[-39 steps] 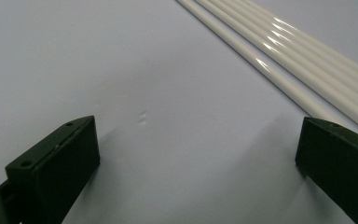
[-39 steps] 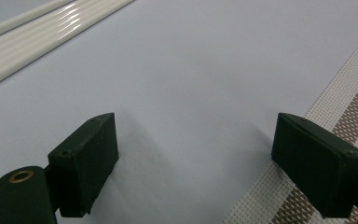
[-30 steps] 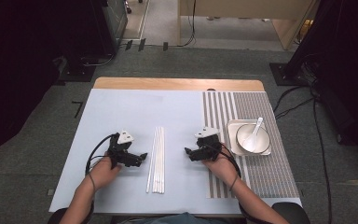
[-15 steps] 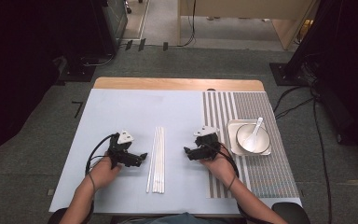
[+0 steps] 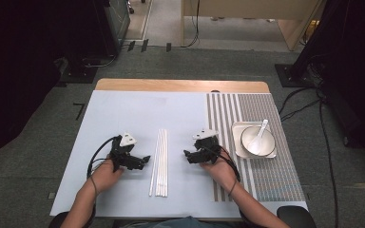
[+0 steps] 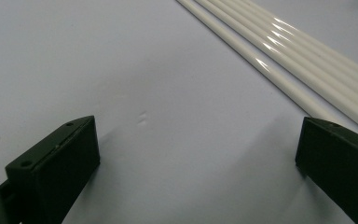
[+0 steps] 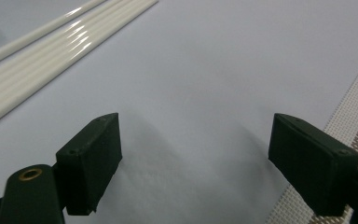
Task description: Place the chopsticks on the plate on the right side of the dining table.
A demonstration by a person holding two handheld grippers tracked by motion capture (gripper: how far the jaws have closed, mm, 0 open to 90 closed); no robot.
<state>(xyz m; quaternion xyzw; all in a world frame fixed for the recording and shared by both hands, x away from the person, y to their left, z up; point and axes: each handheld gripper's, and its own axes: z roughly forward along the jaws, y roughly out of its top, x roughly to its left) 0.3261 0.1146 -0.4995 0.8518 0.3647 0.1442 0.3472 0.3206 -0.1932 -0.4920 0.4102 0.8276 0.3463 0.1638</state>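
Note:
Several long white sticks (image 5: 159, 161) lie side by side in the middle of the pale blue mat (image 5: 138, 114), running front to back. My left gripper (image 5: 141, 160) rests on the mat just left of them, jaws open toward the sticks. My right gripper (image 5: 190, 156) rests just right of them, also open and facing them. In the left gripper view the left gripper (image 6: 196, 135) is spread wide over bare mat, with the sticks (image 6: 298, 70) at the upper right. In the right gripper view the right gripper (image 7: 193, 128) holds nothing, and the sticks (image 7: 46, 44) lie at the upper left.
A striped placemat (image 5: 266, 171) covers the table's right side, and its edge (image 7: 354, 116) lies beside my right gripper. On it stands a square white plate (image 5: 237, 128) carrying a white bowl (image 5: 251, 142) with a white spoon (image 5: 261, 130). A bare wooden strip (image 5: 180, 85) runs along the far edge.

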